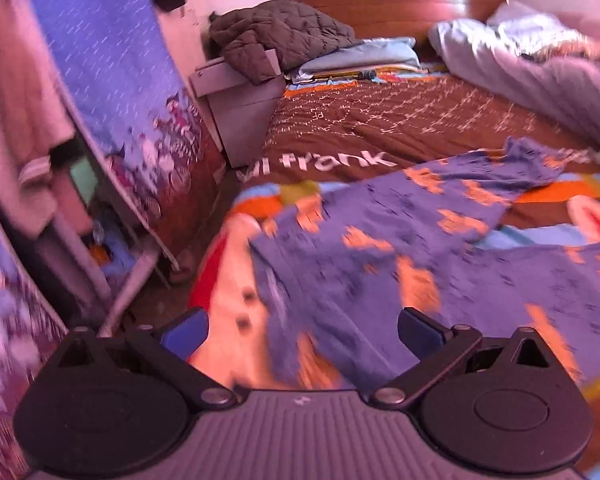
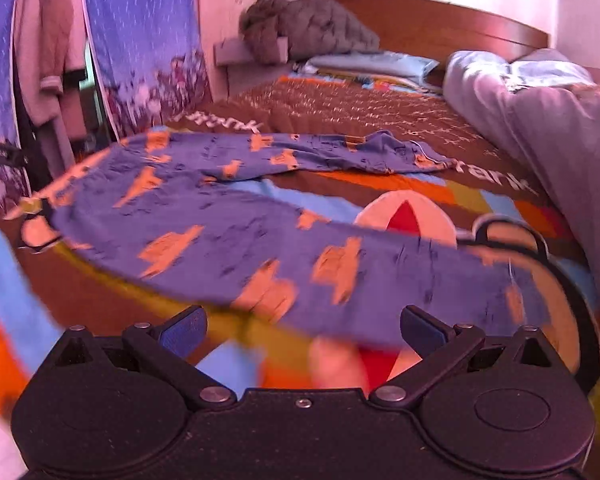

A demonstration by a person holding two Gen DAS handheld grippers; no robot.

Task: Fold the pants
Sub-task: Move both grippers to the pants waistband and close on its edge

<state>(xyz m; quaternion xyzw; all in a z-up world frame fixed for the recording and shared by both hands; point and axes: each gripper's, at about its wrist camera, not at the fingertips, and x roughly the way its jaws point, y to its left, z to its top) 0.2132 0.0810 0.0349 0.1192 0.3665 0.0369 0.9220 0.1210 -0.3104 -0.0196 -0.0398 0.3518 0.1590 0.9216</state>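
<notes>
Centrally in both wrist views lie the pants [image 1: 420, 236], blue-violet cloth printed with orange figures, spread flat on a multicoloured bedspread [image 1: 364, 120]. Left wrist view: the left gripper [image 1: 302, 330] occupies the lower centre of the frame, its two blue-tipped fingers [image 1: 186, 332] set wide apart and holding nothing; one end of the pants fills the lower middle between and beyond them. Right wrist view: the right gripper [image 2: 302, 330] likewise stands with fingers [image 2: 422, 328] spread wide and empty, the near edge of the pants [image 2: 260, 224] running across the frame just above the tips; contact cannot be judged through the blur. Upper centre of each view: a wooden headboard [image 1: 400, 4], a dark quilted jacket [image 1: 276, 36] and a pale pillow [image 1: 360, 56]. Right edge: a crumpled pale duvet [image 2: 540, 120]. Left edge: a blue patterned curtain [image 2: 140, 28].
</notes>
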